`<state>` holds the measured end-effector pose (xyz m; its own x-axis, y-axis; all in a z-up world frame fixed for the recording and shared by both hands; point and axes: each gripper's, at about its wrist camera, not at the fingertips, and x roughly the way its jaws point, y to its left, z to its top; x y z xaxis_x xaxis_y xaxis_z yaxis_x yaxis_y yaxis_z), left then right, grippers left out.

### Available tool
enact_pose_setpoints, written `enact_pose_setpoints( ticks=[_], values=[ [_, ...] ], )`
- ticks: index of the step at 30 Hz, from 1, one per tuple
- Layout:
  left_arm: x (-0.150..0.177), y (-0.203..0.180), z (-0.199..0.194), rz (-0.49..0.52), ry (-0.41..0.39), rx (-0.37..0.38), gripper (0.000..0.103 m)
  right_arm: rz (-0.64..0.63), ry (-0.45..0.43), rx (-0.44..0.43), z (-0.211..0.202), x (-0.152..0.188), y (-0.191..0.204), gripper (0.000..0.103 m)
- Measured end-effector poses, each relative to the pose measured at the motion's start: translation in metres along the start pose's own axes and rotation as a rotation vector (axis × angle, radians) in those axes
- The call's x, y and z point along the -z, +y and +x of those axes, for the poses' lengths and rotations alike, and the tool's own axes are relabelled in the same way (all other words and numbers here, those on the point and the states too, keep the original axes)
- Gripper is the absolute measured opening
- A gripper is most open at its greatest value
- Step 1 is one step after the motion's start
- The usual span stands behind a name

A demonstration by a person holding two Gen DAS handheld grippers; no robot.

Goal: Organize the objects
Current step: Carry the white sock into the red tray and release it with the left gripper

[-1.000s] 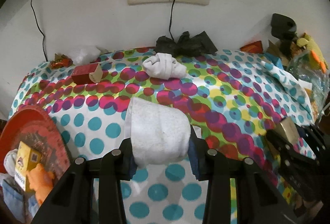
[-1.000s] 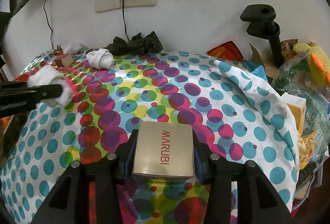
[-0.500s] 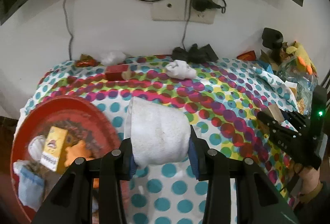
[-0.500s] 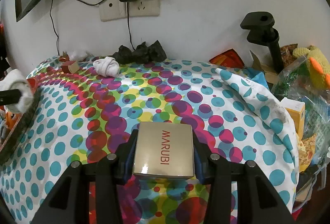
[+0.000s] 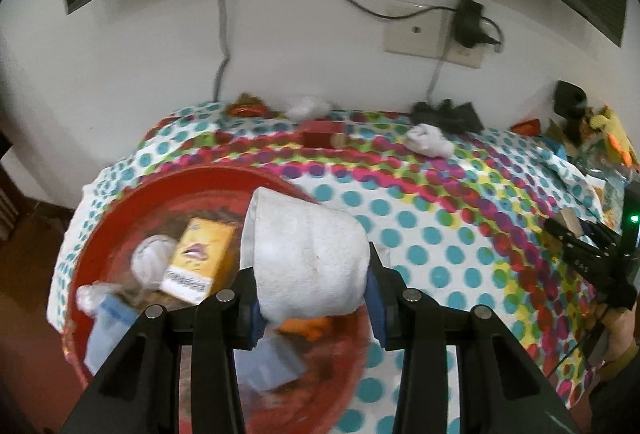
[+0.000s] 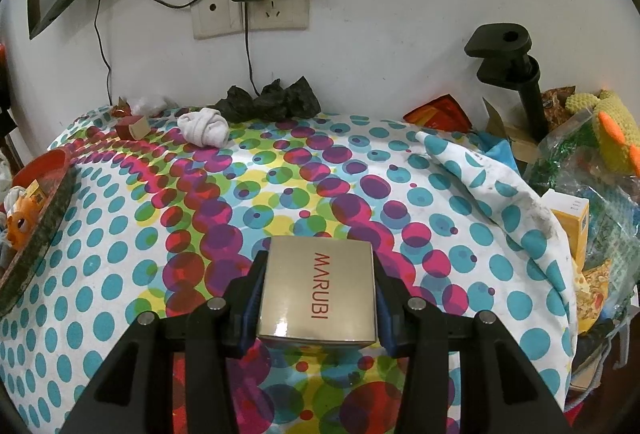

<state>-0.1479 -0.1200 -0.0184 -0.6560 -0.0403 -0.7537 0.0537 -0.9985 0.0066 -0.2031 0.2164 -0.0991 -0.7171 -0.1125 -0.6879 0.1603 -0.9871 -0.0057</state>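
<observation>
My left gripper point(image 5: 314, 298) is shut on a rolled white sock point(image 5: 306, 254) and holds it above the red tray point(image 5: 132, 194) at the table's left end. In the tray lie a yellow carton point(image 5: 200, 258), a white bundle, a bluish packet and an orange toy. My right gripper point(image 6: 318, 296) is shut on a beige box point(image 6: 318, 290) printed MARUBI, over the dotted tablecloth point(image 6: 280, 174). The right gripper point(image 5: 588, 258) also shows at the right edge of the left wrist view. The tray's rim point(image 6: 44, 162) sits at the far left of the right wrist view.
On the cloth near the wall lie a balled white sock point(image 6: 204, 128), a small red box point(image 6: 132, 126), crumpled black plastic point(image 6: 272, 100) and a white wad. Bags, a yellow plush toy point(image 6: 604, 130), a carton and a black clamp post point(image 6: 516, 74) crowd the right end. Cables hang from a wall socket.
My left gripper has carried the white sock to the left and upward, from over the cloth to over the red tray. The right gripper with the box has stayed put.
</observation>
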Motion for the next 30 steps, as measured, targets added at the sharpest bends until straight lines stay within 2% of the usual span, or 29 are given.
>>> enact_pose_setpoints(
  ticks=[14, 23, 30],
  values=[
    [0.011, 0.088, -0.003, -0.144, 0.028, -0.099, 0.038, -0.029, 0.015, 0.019, 0.003, 0.000, 0.007, 0.047],
    [0.034, 0.108, 0.015, -0.184, 0.079, -0.115, 0.038, -0.039, 0.024, 0.038, 0.005, -0.001, 0.008, 0.046],
    [0.048, 0.118, 0.019, -0.227, 0.079, -0.115, 0.039, -0.043, 0.026, 0.049, 0.005, -0.001, 0.008, 0.047]
  ],
)
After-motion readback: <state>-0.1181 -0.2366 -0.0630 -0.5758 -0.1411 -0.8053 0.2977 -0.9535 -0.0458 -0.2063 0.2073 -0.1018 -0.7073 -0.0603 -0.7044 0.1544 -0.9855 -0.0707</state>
